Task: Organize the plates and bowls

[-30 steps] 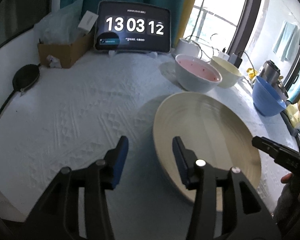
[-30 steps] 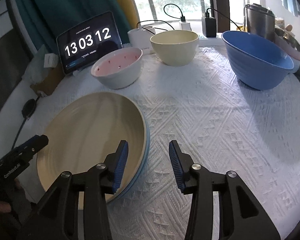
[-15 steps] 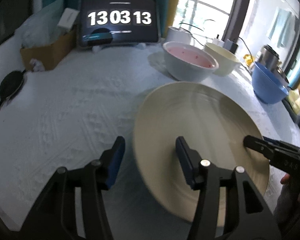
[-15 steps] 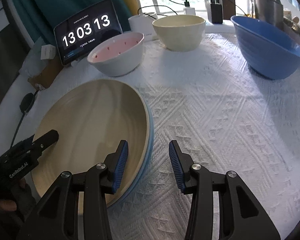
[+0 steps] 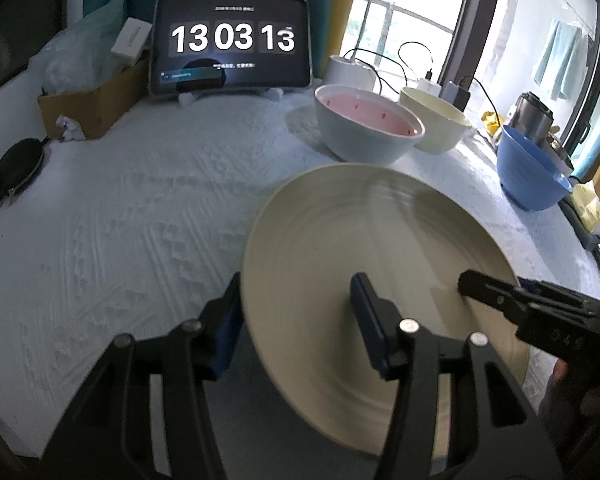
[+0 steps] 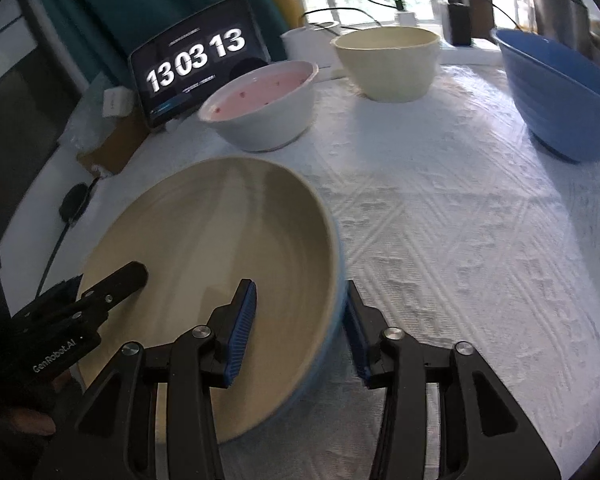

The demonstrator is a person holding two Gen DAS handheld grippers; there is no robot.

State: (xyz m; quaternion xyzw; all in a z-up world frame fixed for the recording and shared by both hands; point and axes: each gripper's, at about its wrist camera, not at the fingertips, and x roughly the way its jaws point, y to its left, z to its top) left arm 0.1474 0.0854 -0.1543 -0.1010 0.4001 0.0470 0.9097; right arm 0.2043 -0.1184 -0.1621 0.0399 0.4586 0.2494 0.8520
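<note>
A large cream plate (image 5: pixel 364 264) (image 6: pixel 220 248) lies on the white tablecloth, with a blue rim of another plate under it (image 6: pixel 332 320). My left gripper (image 5: pixel 296 316) is open, its fingers straddling the plate's left rim. My right gripper (image 6: pixel 300 328) is open, its fingers straddling the plate's right rim. A pink-lined white bowl (image 5: pixel 366 128) (image 6: pixel 264 110), a cream bowl (image 5: pixel 436 124) (image 6: pixel 388 64) and a blue bowl (image 5: pixel 532 168) (image 6: pixel 560 96) stand behind the plate.
A tablet clock (image 5: pixel 232 44) (image 6: pixel 198 68) stands at the back. A cardboard box (image 5: pixel 92 100) and a black round pouch (image 5: pixel 18 164) sit at the left. Chargers, cables and a metal kettle (image 5: pixel 530 114) line the window side.
Both grippers have moved in over the plate's opposite rims; earlier they stood beside it. The jaws stay open.
</note>
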